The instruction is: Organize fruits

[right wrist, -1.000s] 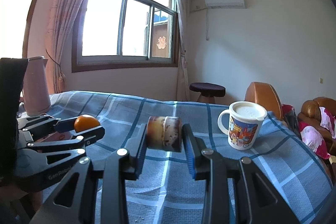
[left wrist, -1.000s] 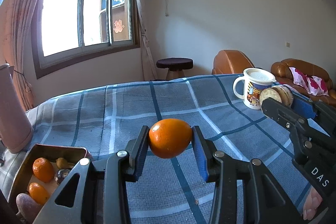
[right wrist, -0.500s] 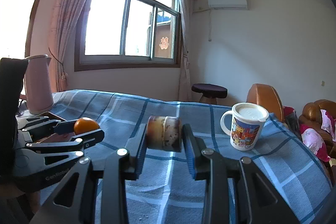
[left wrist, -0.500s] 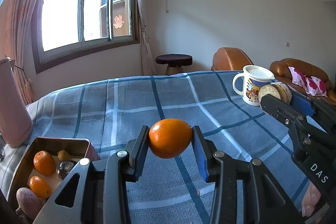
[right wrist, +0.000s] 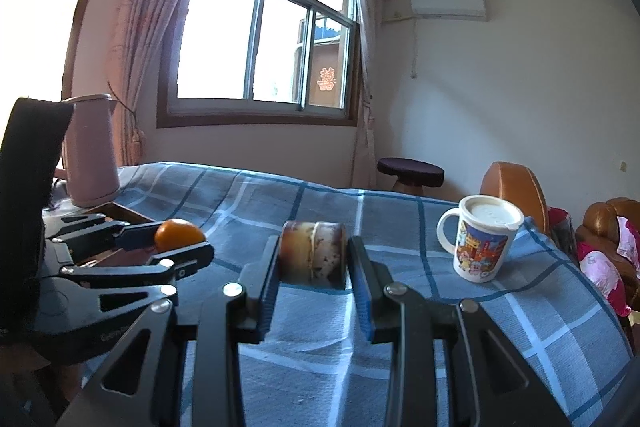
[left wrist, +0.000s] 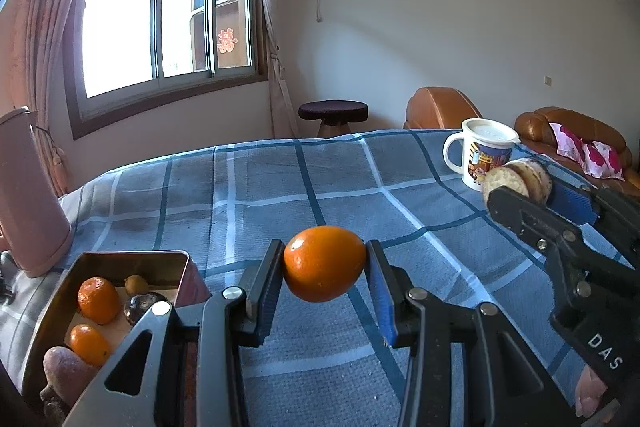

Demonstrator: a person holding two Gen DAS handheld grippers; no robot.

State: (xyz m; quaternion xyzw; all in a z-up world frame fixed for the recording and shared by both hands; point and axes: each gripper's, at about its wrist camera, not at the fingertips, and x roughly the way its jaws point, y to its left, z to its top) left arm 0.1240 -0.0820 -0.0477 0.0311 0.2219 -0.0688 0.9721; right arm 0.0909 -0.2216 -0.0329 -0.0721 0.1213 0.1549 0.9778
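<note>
My left gripper (left wrist: 324, 269) is shut on an orange (left wrist: 325, 269) held above the blue checked cloth; the same orange (right wrist: 179, 235) shows in the right wrist view. My right gripper (right wrist: 312, 253) is shut on a brown, speckled round piece that looks like two stacked slices (right wrist: 312, 251), also seen from the side as tan slices (left wrist: 518, 181) in the left wrist view. A metal tin (left wrist: 52, 301) at the lower left holds two oranges (left wrist: 98, 299), a dark round fruit (left wrist: 138, 303) and a small yellowish one.
A white cartoon mug (right wrist: 480, 239) with a lid stands on the cloth at the right. A pink jug (right wrist: 90, 151) stands at the far left behind the tin. Beyond the table are a dark stool (left wrist: 332, 113) and brown leather chairs (left wrist: 436, 107).
The left wrist view has shifted a little, so the tin at the lower left shows more fully. Both grips are unchanged.
</note>
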